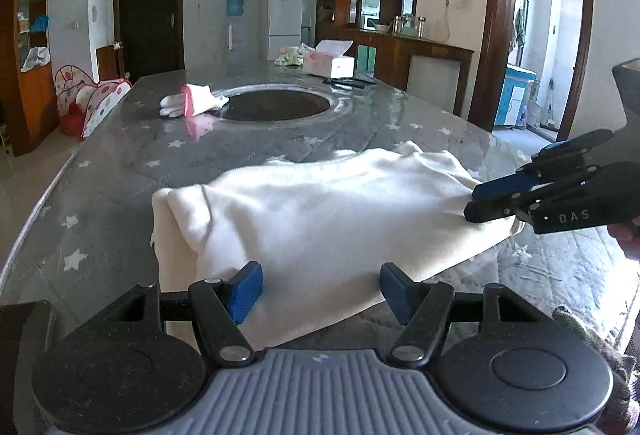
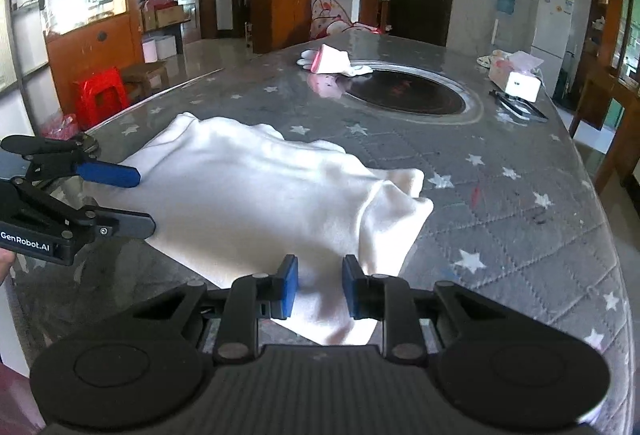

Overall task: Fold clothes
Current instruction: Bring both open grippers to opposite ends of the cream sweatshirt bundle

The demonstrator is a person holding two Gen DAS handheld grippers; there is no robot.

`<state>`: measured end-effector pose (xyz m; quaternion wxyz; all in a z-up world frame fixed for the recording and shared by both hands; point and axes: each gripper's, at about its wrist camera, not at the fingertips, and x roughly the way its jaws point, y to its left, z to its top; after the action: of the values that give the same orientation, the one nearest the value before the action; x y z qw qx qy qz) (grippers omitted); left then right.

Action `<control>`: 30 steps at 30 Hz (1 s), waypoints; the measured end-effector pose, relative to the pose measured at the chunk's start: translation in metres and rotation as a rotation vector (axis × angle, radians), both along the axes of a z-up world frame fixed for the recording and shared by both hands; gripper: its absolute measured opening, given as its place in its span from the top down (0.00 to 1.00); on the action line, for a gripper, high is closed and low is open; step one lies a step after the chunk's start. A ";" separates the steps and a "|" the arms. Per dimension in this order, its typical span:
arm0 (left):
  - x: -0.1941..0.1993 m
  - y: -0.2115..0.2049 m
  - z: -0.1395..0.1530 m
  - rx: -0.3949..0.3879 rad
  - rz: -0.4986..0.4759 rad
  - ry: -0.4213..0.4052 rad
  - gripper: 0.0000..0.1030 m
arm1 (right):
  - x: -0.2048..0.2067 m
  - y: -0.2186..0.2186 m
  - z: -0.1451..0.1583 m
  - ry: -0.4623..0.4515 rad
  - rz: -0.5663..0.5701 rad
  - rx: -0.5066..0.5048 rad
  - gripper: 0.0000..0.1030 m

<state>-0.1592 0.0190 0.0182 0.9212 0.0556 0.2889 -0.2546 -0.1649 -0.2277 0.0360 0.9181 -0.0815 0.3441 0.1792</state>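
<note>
A white garment (image 1: 320,211) lies bunched on the grey star-patterned table (image 1: 120,171); it also shows in the right wrist view (image 2: 256,191). My left gripper (image 1: 320,291) is open, its blue pads either side of the cloth's near edge; in the right wrist view it (image 2: 140,199) stands open at the garment's left edge. My right gripper (image 2: 318,287) is partly open around a fold of the cloth's near corner. In the left wrist view the right gripper (image 1: 472,201) sits at the garment's right edge with its jaws narrowly apart.
White and pink gloves (image 1: 192,103) lie beside a dark round inset (image 1: 276,105) in the table's middle. A tissue box (image 1: 330,61) and a phone (image 2: 520,107) sit at the far end. A red stool (image 2: 100,95) stands off the table.
</note>
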 end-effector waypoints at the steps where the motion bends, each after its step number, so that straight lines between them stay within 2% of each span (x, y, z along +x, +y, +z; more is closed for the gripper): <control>1: 0.000 0.001 0.002 -0.006 0.004 -0.002 0.34 | 0.001 0.001 0.002 -0.004 0.006 -0.001 0.78; 11: -0.003 0.015 -0.004 -0.032 0.019 0.012 0.34 | 0.022 0.001 -0.007 0.004 -0.026 0.003 0.76; 18: -0.003 0.023 0.006 -0.049 0.063 -0.015 0.33 | 0.013 0.019 0.009 -0.022 0.042 0.007 0.76; 21: 0.000 0.028 -0.002 -0.040 0.090 0.008 0.34 | 0.012 0.033 0.005 -0.018 0.093 0.007 0.76; 25: -0.002 0.028 -0.002 -0.029 0.090 -0.001 0.34 | 0.012 0.045 -0.007 0.003 0.120 -0.019 0.76; 30: 0.000 0.032 -0.002 -0.031 0.108 -0.001 0.34 | 0.009 0.051 0.003 -0.024 0.137 -0.026 0.76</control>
<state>-0.1597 0.0505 0.0166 0.9345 0.0260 0.2870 -0.2091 -0.1564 -0.1770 0.0393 0.9066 -0.1192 0.3288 0.2363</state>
